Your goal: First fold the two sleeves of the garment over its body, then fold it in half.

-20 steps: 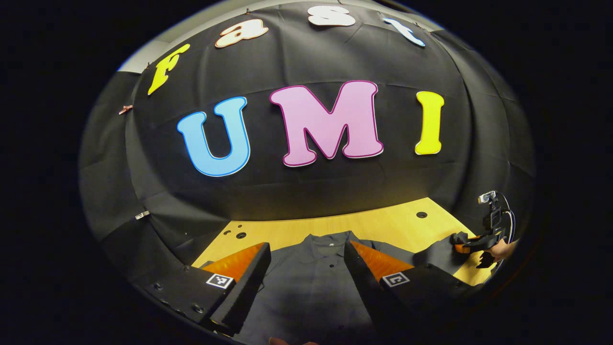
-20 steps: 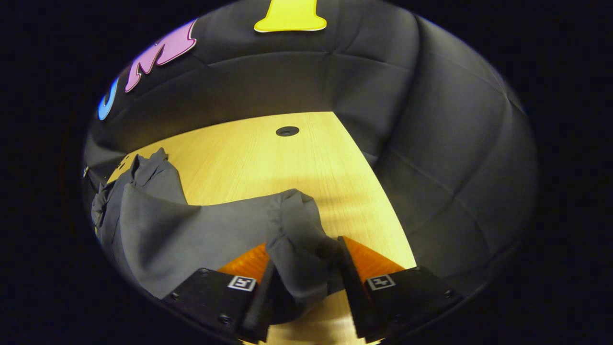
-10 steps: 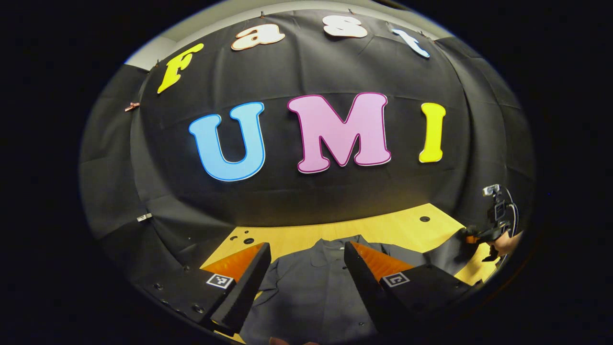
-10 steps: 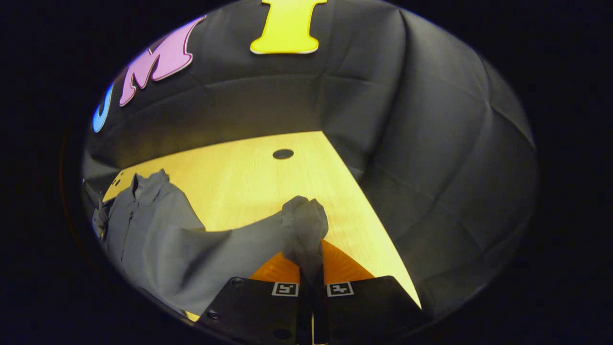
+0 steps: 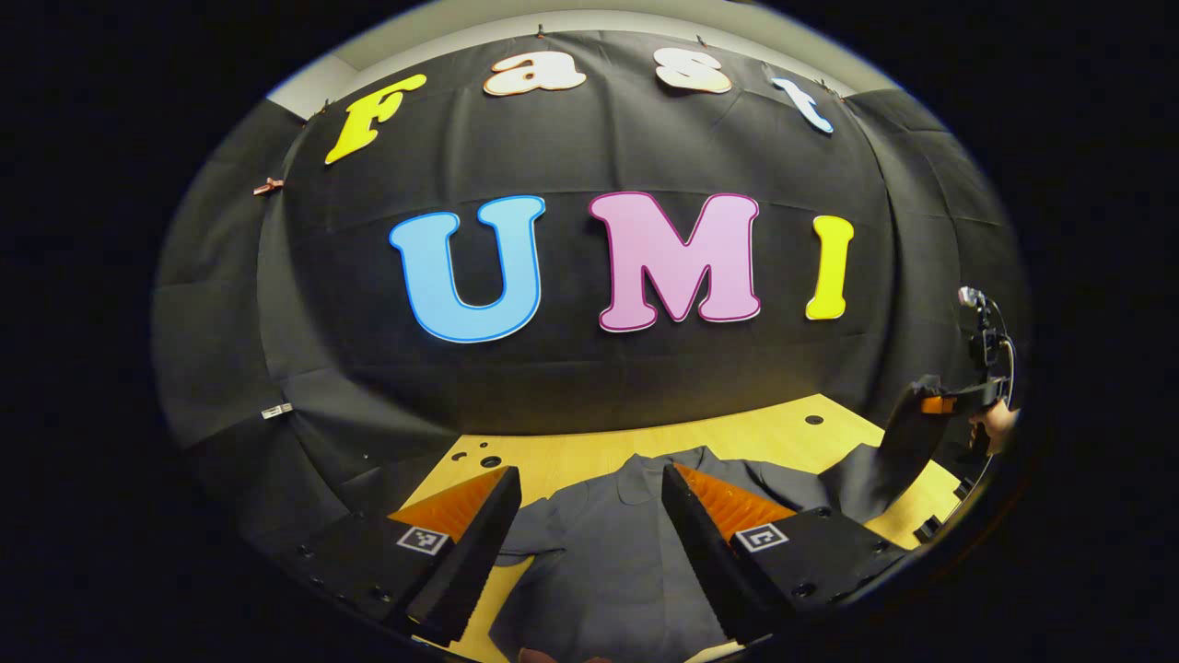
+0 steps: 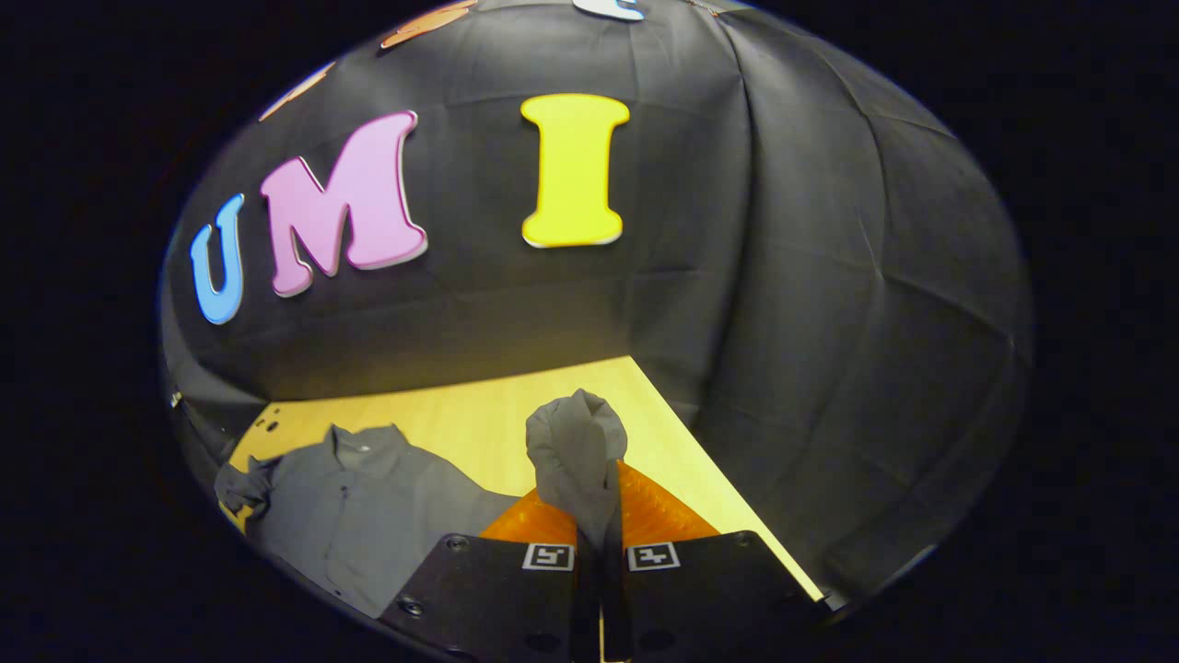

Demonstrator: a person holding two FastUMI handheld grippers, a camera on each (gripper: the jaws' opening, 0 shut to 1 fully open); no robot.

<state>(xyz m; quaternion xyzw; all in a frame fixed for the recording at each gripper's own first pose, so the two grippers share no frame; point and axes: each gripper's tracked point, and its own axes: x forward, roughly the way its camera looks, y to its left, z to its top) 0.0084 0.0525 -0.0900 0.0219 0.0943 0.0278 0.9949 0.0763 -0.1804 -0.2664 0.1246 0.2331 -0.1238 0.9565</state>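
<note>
A dark grey button-up shirt (image 5: 608,552) lies front up on the wooden table (image 5: 728,433), collar toward the wall. My left gripper (image 5: 589,497) hovers open above the shirt's chest, nothing between its fingers. In the right gripper view my right gripper (image 6: 599,516) is shut on the end of one sleeve (image 6: 576,451), which bunches up above the fingertips. The shirt's body (image 6: 368,506) spreads to the left there. In the left gripper view that gripper (image 5: 949,403) holds the sleeve (image 5: 889,456) raised off the table at far right, in a hand (image 5: 995,425).
The table (image 6: 479,424) has a round hole (image 5: 814,420) near its far right and several small holes (image 5: 474,458) at far left. The black cloth wall stands close behind the table and along its right edge.
My right gripper has closed on the sleeve end and lifted it well above the table. The left gripper has risen and drawn back slightly, still open.
</note>
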